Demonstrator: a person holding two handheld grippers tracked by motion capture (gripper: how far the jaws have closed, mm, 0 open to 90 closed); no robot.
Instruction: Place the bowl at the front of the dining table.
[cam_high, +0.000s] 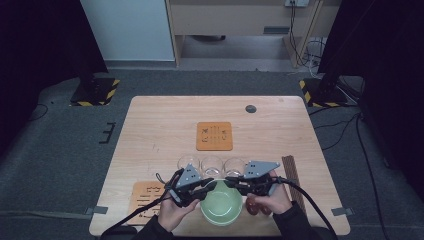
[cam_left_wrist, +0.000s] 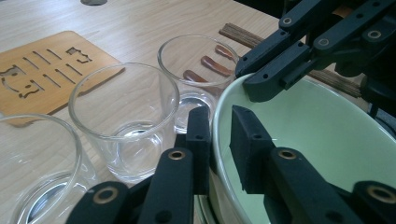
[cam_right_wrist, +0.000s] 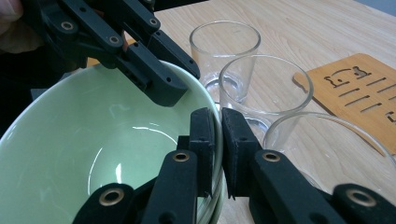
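A pale green bowl (cam_high: 220, 206) stands near the table's front edge, between my two grippers. My left gripper (cam_high: 209, 186) straddles its left rim. In the left gripper view, my left gripper (cam_left_wrist: 220, 119) has its outer jaw against the bowl (cam_left_wrist: 317, 140), while a thin strip of green shows beside the inner jaw. My right gripper (cam_high: 231, 183) is at the right rim. In the right gripper view, my right gripper (cam_right_wrist: 219, 119) is shut on the rim of the bowl (cam_right_wrist: 93, 140), one pad on each side.
Three empty clear glasses (cam_high: 211, 164) stand in a row just behind the bowl, close to both grippers. An orange cut-out coaster (cam_high: 214, 136) lies mid-table, another (cam_high: 145, 197) at the front left. Dark wooden sticks (cam_high: 290, 172) lie to the right.
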